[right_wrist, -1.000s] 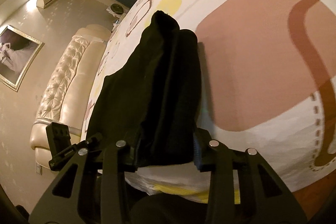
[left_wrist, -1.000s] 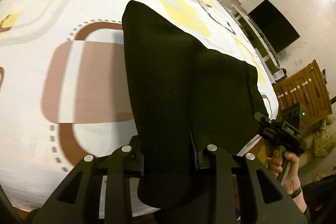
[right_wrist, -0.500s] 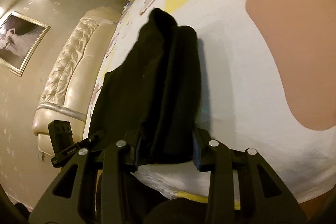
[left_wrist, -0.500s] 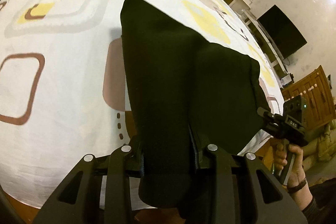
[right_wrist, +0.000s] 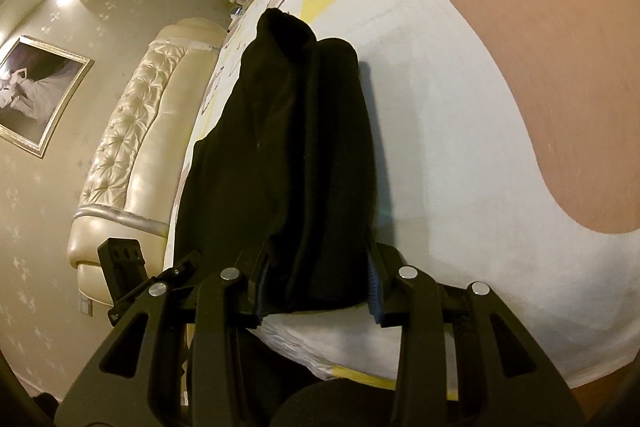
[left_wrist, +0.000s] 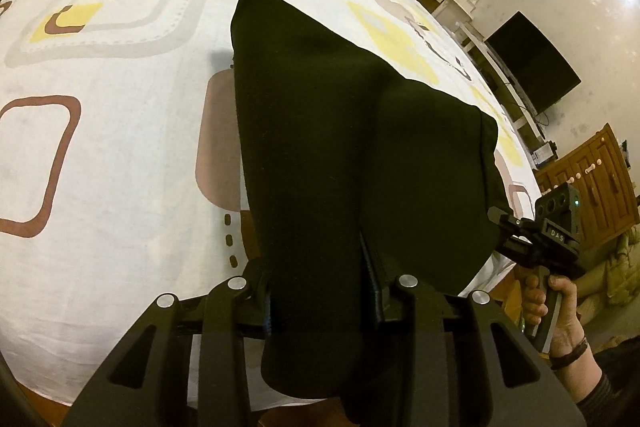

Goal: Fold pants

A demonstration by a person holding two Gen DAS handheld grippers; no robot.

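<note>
You see dim, warm yellowish light with ceiling-lamp glare, heavy fisheye bending at dark edges, and detail-less black pants (left_wrist: 340,155).

1 pants (left_wrist: 340,147), 2 claws (left_wrist: 322,291) (right_wrist: 316,291), 1 bed (left_wrist: 120,107)

Left gripper (left_wrist: 324,291) clamped on black cloth, right gripper (right_wrist: 316,291) likewise, right hand (left_wrist: 560,311) gripping its handle

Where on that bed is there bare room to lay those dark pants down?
Bare sheet lies left of the pants, toward the brown square outline, and beyond them toward the yellow patches. In the right view, open sheet spreads right of the pants across the big tan patch. It's crowded only at the near edge, where the left tool and right tool grip.
</note>
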